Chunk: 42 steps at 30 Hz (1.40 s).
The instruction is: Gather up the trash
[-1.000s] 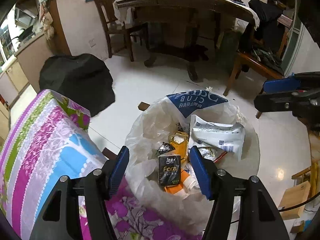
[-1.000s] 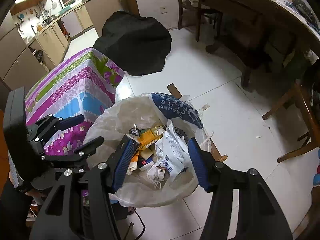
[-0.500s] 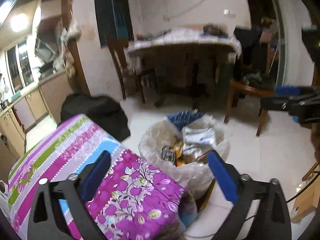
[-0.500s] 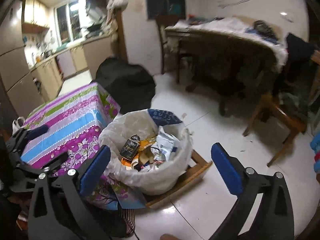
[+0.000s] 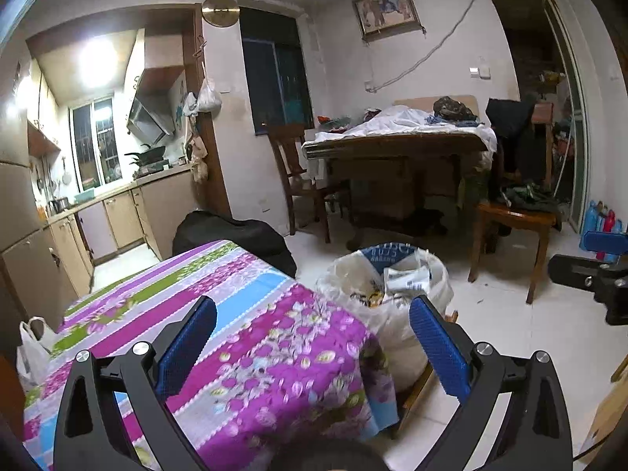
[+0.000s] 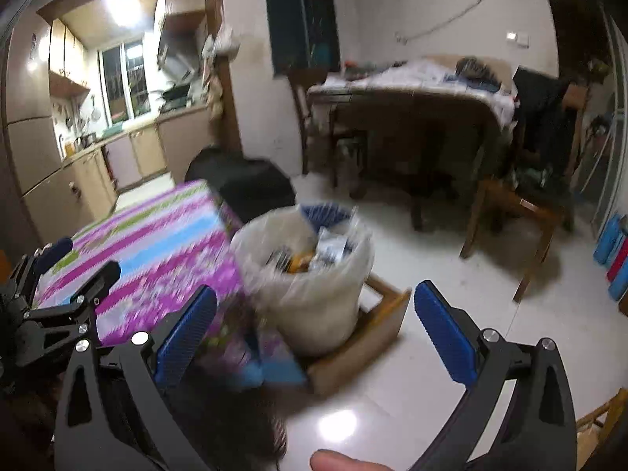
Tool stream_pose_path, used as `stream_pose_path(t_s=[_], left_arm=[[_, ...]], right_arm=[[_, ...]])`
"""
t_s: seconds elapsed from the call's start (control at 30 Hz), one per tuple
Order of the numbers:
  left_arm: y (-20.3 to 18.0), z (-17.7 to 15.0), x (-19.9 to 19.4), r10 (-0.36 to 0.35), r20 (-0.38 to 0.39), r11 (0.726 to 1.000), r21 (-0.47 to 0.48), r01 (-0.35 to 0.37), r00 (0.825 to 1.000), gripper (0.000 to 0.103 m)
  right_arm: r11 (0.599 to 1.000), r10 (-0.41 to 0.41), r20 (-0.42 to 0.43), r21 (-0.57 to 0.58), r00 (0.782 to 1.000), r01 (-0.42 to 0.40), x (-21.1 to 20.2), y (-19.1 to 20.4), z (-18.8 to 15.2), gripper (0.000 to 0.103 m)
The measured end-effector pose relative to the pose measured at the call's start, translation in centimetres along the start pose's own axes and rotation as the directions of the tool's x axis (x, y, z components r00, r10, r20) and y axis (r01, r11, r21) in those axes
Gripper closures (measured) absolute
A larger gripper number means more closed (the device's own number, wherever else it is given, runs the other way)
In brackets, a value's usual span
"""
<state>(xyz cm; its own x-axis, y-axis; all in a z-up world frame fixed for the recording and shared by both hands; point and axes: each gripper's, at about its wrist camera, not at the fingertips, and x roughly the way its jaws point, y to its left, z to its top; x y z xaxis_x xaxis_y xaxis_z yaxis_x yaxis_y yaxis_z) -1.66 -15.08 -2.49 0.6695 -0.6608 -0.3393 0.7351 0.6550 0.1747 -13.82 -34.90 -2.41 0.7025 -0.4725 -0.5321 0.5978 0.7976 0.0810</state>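
We find the left gripper (image 5: 312,337) and right gripper (image 6: 314,329) both released, holding nothing. The trash bag (image 5: 396,314), filled, stands on the floor just right of the floral-covered table (image 5: 235,314).

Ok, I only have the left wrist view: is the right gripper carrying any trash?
Observer: No. The right wrist view shows the right gripper wide open. Its jaws have just been opening, and nothing is between them.
Operator: The tablecloth hides the trash bag's base from me. What is it sitting on?
Observer: The trash bag sits in a shallow wooden tray on the floor.
Operator: Is anything else near that gripper?
Observer: A fingertip shows at the bottom edge of its view.
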Motion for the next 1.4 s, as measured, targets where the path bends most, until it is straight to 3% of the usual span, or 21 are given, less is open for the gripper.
stream_pose_path(t_s=[0.2,0.7,1.4], left_arm=[[-0.2,-1.4,-2.3,0.042,0.017,0.999,-0.025,-0.042,0.999,0.005],[0.1,-1.8,-0.9,0.077,-0.047,0.994,-0.067,-0.08,0.996,0.005],[-0.3,-2.3,0.7,0.06,-0.09,0.996,-0.056,-0.065,0.994,0.005]], right_arm=[[0.993,-0.039,0.044,-0.109,0.998,0.044,-0.7,1.3,-1.5,0.006],[0.986,-0.094,0.096,-0.13,0.991,0.106,-0.4,1.2,-2.3,0.006],[0.987,-0.041,0.062,-0.152,0.997,0.05,0.6,2.1,-2.6,0.006]])
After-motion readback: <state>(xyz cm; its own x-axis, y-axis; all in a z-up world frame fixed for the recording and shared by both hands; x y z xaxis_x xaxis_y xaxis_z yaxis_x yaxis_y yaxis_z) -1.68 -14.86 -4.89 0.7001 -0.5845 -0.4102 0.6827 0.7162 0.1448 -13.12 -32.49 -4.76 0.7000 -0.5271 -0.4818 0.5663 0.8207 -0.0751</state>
